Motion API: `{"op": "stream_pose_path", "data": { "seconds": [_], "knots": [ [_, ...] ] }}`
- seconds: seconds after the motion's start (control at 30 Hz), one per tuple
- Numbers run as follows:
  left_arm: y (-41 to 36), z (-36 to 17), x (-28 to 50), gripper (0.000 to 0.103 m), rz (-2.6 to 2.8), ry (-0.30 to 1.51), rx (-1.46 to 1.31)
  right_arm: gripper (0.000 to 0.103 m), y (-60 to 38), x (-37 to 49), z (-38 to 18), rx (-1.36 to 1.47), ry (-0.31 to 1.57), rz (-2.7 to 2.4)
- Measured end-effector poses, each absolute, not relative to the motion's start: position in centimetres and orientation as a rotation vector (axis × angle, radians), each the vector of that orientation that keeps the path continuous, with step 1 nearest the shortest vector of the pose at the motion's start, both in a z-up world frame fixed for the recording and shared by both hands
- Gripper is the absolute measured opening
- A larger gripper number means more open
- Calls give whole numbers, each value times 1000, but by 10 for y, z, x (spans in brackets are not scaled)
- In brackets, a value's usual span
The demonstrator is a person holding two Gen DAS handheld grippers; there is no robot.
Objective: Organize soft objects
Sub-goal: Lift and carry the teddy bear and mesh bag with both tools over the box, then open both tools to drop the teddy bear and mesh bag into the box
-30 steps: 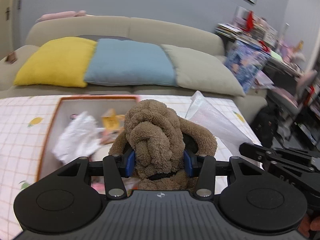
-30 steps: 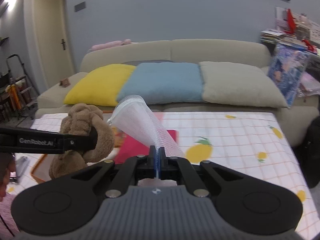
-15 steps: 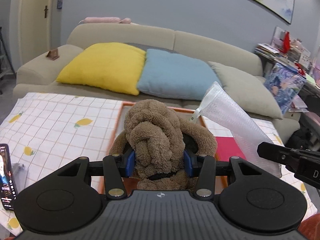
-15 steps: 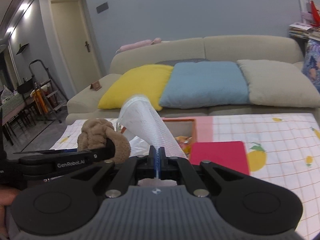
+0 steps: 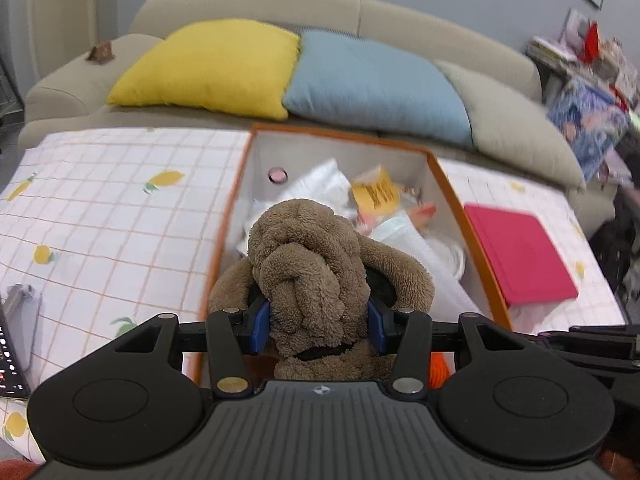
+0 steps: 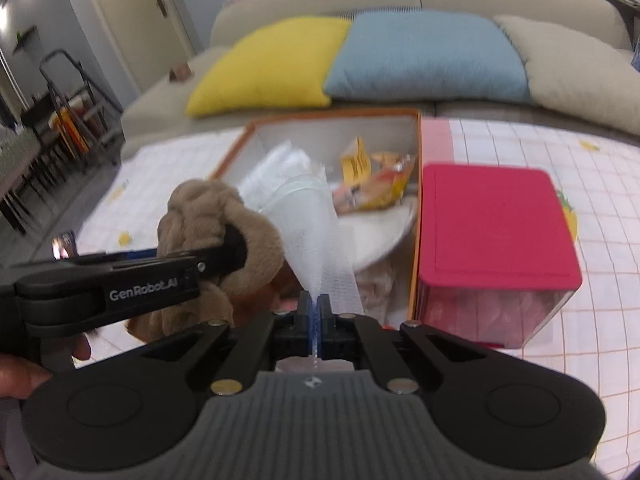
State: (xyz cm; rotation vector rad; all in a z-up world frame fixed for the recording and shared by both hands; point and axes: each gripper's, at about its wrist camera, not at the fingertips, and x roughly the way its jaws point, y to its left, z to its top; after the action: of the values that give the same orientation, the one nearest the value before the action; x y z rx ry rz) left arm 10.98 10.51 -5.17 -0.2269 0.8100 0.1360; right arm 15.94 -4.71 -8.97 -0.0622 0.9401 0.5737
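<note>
My left gripper (image 5: 318, 326) is shut on a brown plush dog (image 5: 308, 264), held above the near end of an orange-rimmed box (image 5: 472, 236). The dog also shows at the left of the right wrist view (image 6: 208, 220), clamped by the left gripper's fingers (image 6: 224, 256). My right gripper (image 6: 318, 306) is shut on a white foam mesh sleeve (image 6: 316, 236) that rises over the box (image 6: 418, 168). The box holds white wrappers (image 5: 320, 184) and yellow snack packets (image 5: 376, 194).
A clear container with a red lid (image 6: 492, 220) stands right of the box, also seen in the left wrist view (image 5: 520, 256). A phone (image 5: 10, 360) lies at the table's left edge. A sofa with yellow (image 5: 208, 64), blue and grey cushions is behind.
Both grippers have tilted down and moved over the box, carrying the plush dog and the mesh sleeve. Both grips are unchanged.
</note>
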Motion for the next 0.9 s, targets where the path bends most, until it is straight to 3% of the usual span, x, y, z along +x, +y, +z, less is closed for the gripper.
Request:
{"op": "stream_pose_path", "data": {
  "seconds": [0.67,0.77,0.83,0.9],
  "knots": [
    [86,-87,142,59,79,982,-187,6,-38,163,-113,-284,973,562],
    [88,-85,140,66,92,979,-204,15,-40,161,-107,-283,957,557],
    [90,-80,137,71,102,974,-223,28,-41,158,-101,-294,939,557],
    [92,-74,134,77,98,967,-245,31,-42,153,-95,-315,905,554]
  ]
}}
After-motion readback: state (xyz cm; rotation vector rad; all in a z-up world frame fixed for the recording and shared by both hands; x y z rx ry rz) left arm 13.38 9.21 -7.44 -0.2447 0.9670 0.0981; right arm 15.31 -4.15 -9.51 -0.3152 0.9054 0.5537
